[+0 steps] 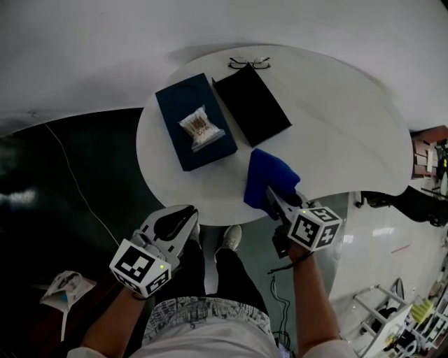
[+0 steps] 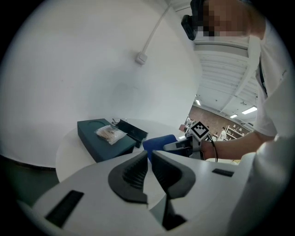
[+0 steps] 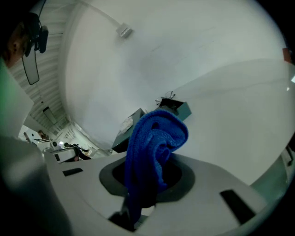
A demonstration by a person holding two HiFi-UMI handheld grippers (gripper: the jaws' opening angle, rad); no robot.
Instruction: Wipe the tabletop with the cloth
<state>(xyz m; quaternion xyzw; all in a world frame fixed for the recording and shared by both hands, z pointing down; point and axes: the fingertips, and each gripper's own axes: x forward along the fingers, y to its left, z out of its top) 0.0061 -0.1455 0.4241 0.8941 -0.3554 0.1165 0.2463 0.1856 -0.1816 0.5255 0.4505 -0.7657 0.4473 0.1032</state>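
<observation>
**Blue cloth at the tabletop's near edge**

The blue cloth [image 1: 269, 179], bunched into a thick fold, sits clamped in the right claw [image 1: 269, 195], whose jaws press in on it from both sides. It hangs over the near rim of the round white tabletop [image 1: 343, 119], right of centre. The left claw [image 1: 184, 217] is drawn in to a thin slit with nothing in it, and is held off the tabletop's near edge, above the dark floor [image 1: 42, 231].

Beyond the cloth lie a dark blue box [image 1: 183, 112] carrying a clear packet [image 1: 201, 128] and, just beside it, a black case [image 1: 252, 105]. Spectacles [image 1: 248, 63] rest at the far rim. The tabletop's right half is bare white surface out to its edge. A plain white wall [image 1: 210, 21] stands behind.
</observation>
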